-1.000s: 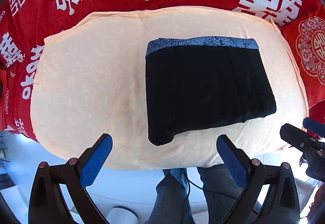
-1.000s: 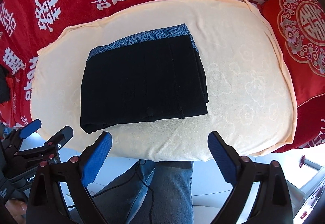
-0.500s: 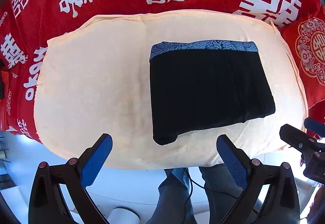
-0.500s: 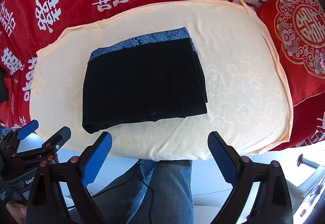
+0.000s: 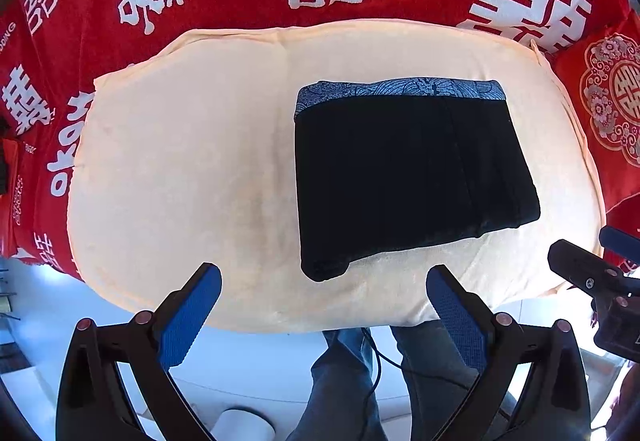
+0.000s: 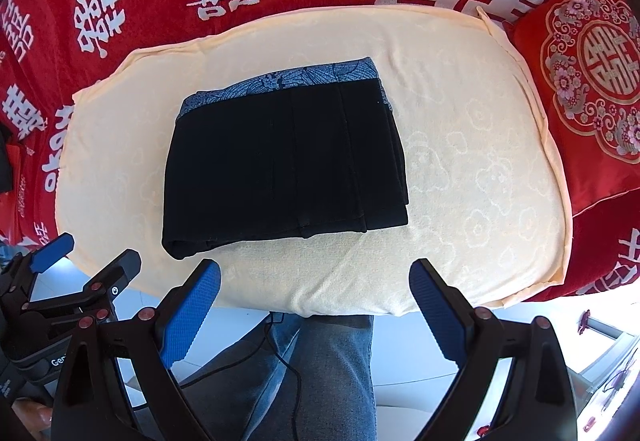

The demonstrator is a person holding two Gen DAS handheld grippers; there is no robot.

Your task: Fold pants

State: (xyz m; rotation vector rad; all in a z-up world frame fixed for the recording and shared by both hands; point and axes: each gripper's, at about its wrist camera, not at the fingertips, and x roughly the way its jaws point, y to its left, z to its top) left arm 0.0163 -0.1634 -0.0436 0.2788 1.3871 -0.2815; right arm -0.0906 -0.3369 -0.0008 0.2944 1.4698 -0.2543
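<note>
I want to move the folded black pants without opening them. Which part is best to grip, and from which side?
Probably the thick folded corner of the black pants, approached from the near edge: it bulges above the cream towel there, and both open grippers wait on that side.

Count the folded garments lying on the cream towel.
1. The folded black pants lie on the cream towel, patterned waistband at the far edge. Both grippers hang open over the near edge, touching nothing. No other garment shows.

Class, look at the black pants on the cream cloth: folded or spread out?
Folded. The pants form a compact rectangle with stacked layers along the right edge.
</note>
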